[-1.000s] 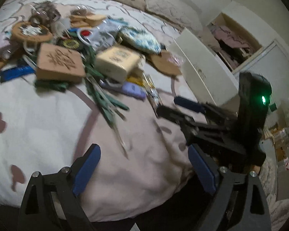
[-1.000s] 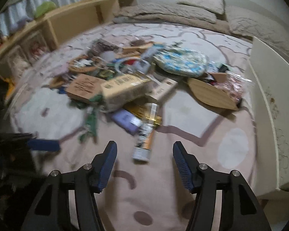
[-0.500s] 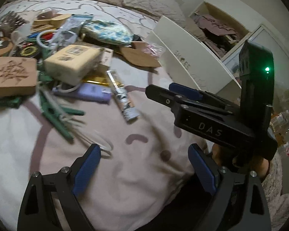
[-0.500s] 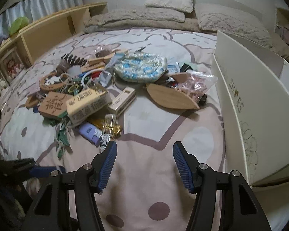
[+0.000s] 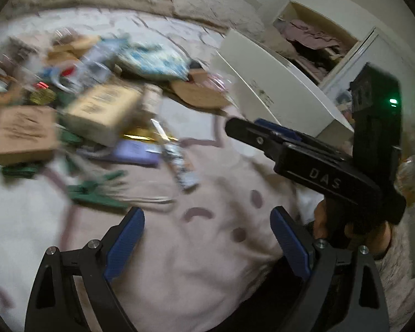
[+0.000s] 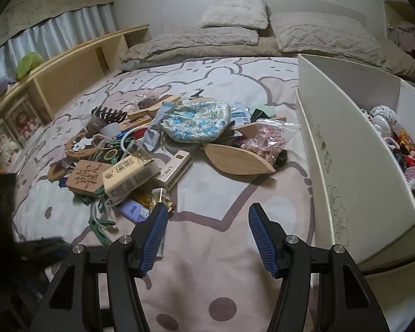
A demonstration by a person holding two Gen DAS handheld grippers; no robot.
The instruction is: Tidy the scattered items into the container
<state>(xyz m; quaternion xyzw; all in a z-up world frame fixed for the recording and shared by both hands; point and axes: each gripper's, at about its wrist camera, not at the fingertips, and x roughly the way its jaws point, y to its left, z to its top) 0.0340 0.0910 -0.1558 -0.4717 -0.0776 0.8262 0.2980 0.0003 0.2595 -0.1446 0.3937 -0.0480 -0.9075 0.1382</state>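
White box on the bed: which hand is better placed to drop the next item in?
Probably right. The right tool is open and empty with the white box directly beside it; the left tool sits farther away, beyond it.

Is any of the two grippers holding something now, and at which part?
Nothing is held. The left gripper and the right gripper are both open, with only the bedspread between their fingers.

Bed [image 6: 224,182]: pale pink patterned cover
Pillows [image 6: 235,13]: beige, at headboard wall
Shelf [image 6: 69,69]: wooden, beside bed
Curtain [image 6: 55,36]: white
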